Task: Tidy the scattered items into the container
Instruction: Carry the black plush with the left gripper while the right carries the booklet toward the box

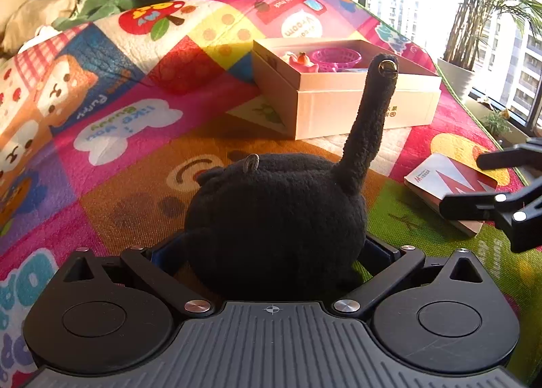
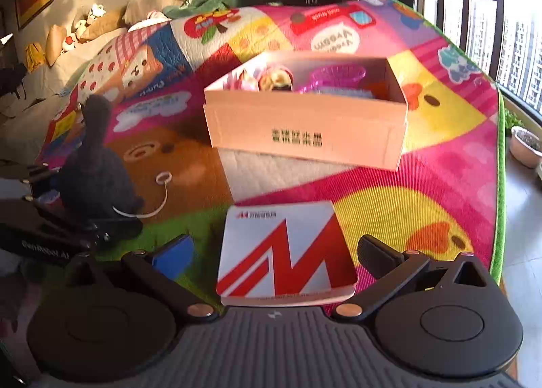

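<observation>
A cardboard box [image 2: 305, 130] is sitting open on the colourful mat [image 2: 440, 157], ahead of both grippers. Inside it, a pink basket [image 1: 336, 57] is lying toward the right, and a small pale toy [image 1: 299, 61] with an orange spot is resting to its left; a blue-ribbed item is showing just in front of the basket in the right wrist view, too blurred to name.

The left gripper [image 1: 271, 252] is closing on the black plush [image 1: 274, 215], which is filling the gap between its fingers; both pads are pressing into the plush's sides, the blue pad [image 1: 162, 252] peeking out at the left. The plush's long tail is standing upright, its tip carrying a metal ring [image 1: 386, 67], and is overlapping the box's near edge in that view. A cord with a loop [image 2: 162, 178] is trailing from the plush across the mat.

The right gripper [image 2: 288, 252] is hanging spread wide, grasping nothing. The red-and-white card box [image 2: 286, 252] is lying flat on the mat between its fingers, apart from both pads, with the cardboard box straight beyond it. The plush is sitting off to the left of these fingers.
</observation>
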### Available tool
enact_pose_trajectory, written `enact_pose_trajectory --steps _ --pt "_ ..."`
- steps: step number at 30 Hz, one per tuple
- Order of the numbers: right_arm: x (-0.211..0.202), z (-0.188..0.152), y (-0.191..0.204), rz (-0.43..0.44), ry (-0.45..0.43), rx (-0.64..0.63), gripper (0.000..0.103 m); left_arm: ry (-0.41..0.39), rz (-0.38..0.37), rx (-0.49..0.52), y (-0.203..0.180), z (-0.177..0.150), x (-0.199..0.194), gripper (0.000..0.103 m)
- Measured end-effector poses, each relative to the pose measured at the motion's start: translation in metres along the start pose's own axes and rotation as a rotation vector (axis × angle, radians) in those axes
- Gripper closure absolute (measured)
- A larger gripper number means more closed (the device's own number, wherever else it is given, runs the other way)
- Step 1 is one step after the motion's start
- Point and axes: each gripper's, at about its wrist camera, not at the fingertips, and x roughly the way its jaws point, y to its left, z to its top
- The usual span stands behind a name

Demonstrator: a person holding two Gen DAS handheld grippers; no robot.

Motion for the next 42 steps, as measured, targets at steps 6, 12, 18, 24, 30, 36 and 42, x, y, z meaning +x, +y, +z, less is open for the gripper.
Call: enact_pose_trajectory --steps 6,12,18,24,30,36,42 --pt "0.024 0.015 0.002 0.003 0.059 -0.03 0.003 -0.007 -0.004 -0.012 0.002 -0.001 -0.001 0.0" --pt "0.022 0.01 0.007 0.015 0.065 -0.063 0.023 -0.027 0.009 -0.023 0.002 -0.001 -0.005 0.0" --pt "0.004 -0.001 0.006 -0.013 0.044 -0.046 0.023 -0.091 -0.042 -0.035 0.002 0.005 -0.018 0.0" --pt "-0.02 -0.007 0.0 -0.053 -0.009 -0.019 0.023 -0.057 -0.037 -0.028 0.0 0.013 -0.013 0.0" --pt "-0.032 -0.002 -0.001 -0.052 -0.047 0.008 0.023 -0.024 -0.019 -0.034 0.004 0.007 -0.001 0.012" --pt "-0.054 0.006 -0.004 -0.06 -0.12 0.038 0.023 -0.084 -0.038 0.008 -0.006 0.007 -0.028 0.012" --pt "-0.102 0.03 -0.006 -0.094 -0.308 0.064 0.023 -0.245 -0.071 0.039 -0.016 0.045 -0.073 0.012"
